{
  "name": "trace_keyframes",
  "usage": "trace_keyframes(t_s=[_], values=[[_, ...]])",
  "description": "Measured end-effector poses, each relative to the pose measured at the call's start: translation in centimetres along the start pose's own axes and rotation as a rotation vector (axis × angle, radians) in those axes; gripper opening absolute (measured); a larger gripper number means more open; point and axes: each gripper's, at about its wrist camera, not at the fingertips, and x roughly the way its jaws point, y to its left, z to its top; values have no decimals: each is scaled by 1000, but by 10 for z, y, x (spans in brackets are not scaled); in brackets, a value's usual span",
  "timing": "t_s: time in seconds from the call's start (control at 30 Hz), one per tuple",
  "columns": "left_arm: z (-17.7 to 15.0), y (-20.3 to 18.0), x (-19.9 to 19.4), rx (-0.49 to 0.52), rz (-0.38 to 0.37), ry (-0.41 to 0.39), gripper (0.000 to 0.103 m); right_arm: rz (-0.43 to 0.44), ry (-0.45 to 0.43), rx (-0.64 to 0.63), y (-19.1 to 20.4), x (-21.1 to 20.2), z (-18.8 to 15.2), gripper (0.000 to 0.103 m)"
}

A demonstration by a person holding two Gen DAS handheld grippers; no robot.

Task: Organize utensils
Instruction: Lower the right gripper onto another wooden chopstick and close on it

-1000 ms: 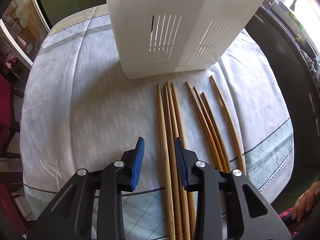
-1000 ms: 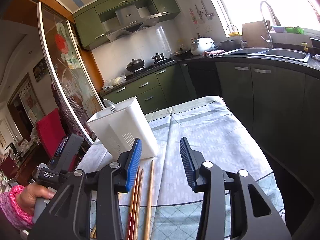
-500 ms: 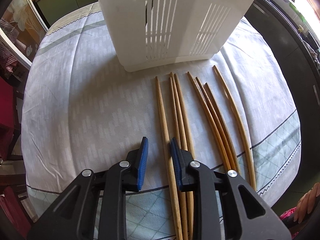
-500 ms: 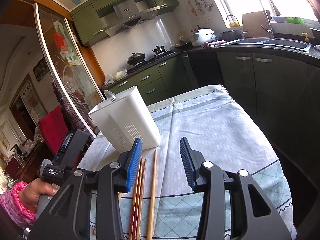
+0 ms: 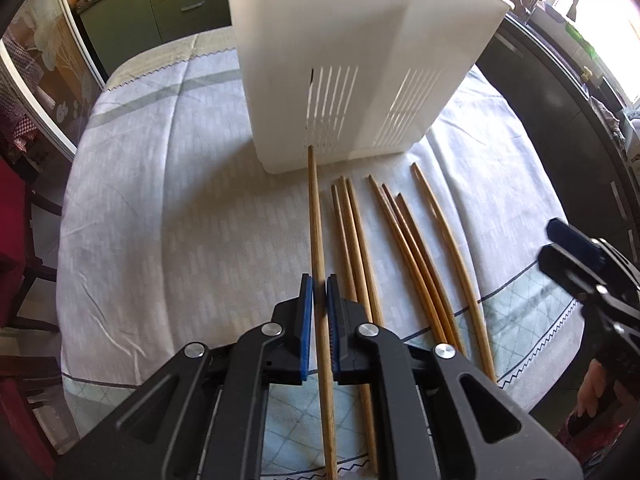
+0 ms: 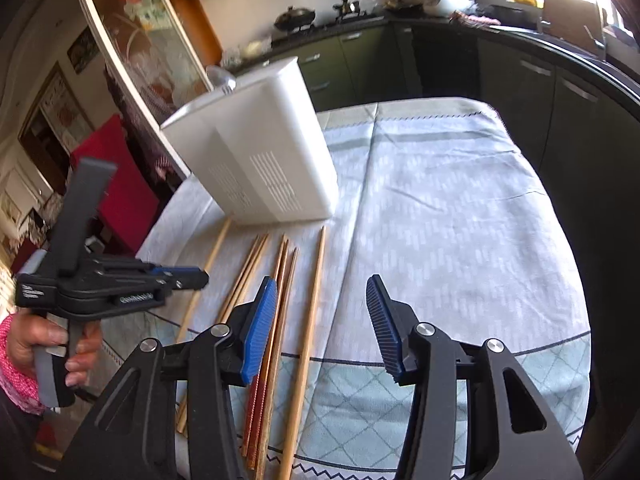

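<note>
Chopstick (image 5: 316, 232) of pale wood is the thing we hold now: the left tool (image 5: 319, 292) has its blue pads closed on it, somewhere along the shaft, and the far tip reaches the foot of the white utensil holder (image 5: 344, 60). We cannot tell if the tip touches the holder or only stands before it. We judge the stick light, stiff and smooth, so it can turn or slide between flat pads; a hold nearer the middle should keep it level.

Beside it the other chopsticks (image 5: 404, 248) lie loose on the desk (image 5: 168, 208), some touching each other, their tips pointing to the holder. The right tool (image 6: 322, 320) hangs above them with its pads wide apart and nothing between them.

The near ends of the sticks are cut off under the tools. The inside of the holder we cannot see; only a spoon (image 6: 220, 76) shows over its rim, blurred.
</note>
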Motion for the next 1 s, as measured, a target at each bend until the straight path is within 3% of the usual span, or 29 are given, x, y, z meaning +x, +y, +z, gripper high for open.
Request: trace_keyframes(t_s=[0.1, 0.2, 0.4, 0.73, 0.8, 0.87, 1.0], values=[[-5, 4, -24, 4, -6, -79, 7, -26, 98, -46, 7, 26, 10, 47], [-13, 8, -45, 10, -7, -150, 7, -49, 175, -76, 14, 50, 17, 38], [-25, 12, -69, 28, -18, -229, 7, -138, 262, -117, 26, 82, 27, 27], [-35, 22, -80, 42, -68, -266, 7, -220, 312, -159, 45, 114, 36, 23], [-37, 22, -81, 43, -72, -269, 7, -217, 308, -155, 46, 115, 37, 20], [-38, 23, -82, 43, -75, -272, 7, -220, 298, -155, 47, 116, 38, 8], [-39, 25, -82, 42, -74, -276, 7, -203, 264, -143, 53, 106, 32, 7]])
